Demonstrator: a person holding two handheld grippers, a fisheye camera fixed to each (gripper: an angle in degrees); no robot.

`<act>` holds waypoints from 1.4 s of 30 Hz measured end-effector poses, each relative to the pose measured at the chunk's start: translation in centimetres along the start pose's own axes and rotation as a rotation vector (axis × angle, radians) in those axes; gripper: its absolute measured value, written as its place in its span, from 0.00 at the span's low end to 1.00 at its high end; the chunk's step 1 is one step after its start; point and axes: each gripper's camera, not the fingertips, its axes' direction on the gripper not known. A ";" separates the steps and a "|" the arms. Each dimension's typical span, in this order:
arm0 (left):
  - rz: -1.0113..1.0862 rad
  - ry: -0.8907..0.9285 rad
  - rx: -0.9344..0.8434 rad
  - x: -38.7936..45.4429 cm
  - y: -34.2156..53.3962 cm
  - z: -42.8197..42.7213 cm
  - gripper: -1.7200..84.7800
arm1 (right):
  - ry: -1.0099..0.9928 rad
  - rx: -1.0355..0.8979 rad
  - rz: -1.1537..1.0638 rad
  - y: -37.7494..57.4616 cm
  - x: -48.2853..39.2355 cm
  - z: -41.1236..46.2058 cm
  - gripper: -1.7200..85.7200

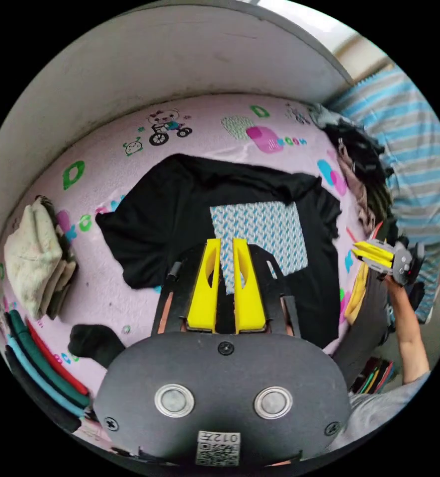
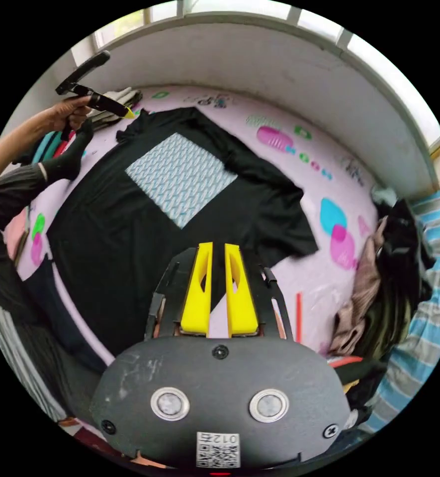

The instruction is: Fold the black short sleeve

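Observation:
The black short sleeve shirt [image 1: 180,223] lies spread face up on a pink printed mat [image 1: 105,164], with a blue-and-white patterned square [image 1: 269,228] on its chest. My left gripper [image 1: 226,244] hovers over the lower edge of that square, jaws close together and holding nothing. In the right gripper view the shirt [image 2: 130,238] stretches to the upper left. My right gripper [image 2: 219,247] hangs above its near edge beside a sleeve [image 2: 284,223], jaws also together and empty. Each gripper shows in the other's view, held in a hand: the right gripper [image 1: 374,254] and the left gripper [image 2: 123,112].
Folded pale clothes [image 1: 36,258] and a coloured folded stack [image 1: 41,362] sit at the mat's left. A loose clothes pile [image 2: 394,263] and striped blue fabric [image 2: 438,318] lie at the right. A person's socked foot [image 2: 65,159] rests on the mat. A grey wall [image 1: 155,64] runs behind.

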 end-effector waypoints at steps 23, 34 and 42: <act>-0.238 0.286 0.042 -15.8 -14.8 -2.5 0.03 | -0.047 0.010 -0.240 -16.2 6.7 6.7 0.01; -0.226 0.338 0.060 -19.3 -15.6 -5.2 0.02 | -0.084 0.008 -0.363 -16.9 6.5 5.8 0.04; -0.241 0.414 0.095 -21.3 -16.2 -6.6 0.02 | -0.165 0.016 -0.411 -19.8 8.7 3.2 0.03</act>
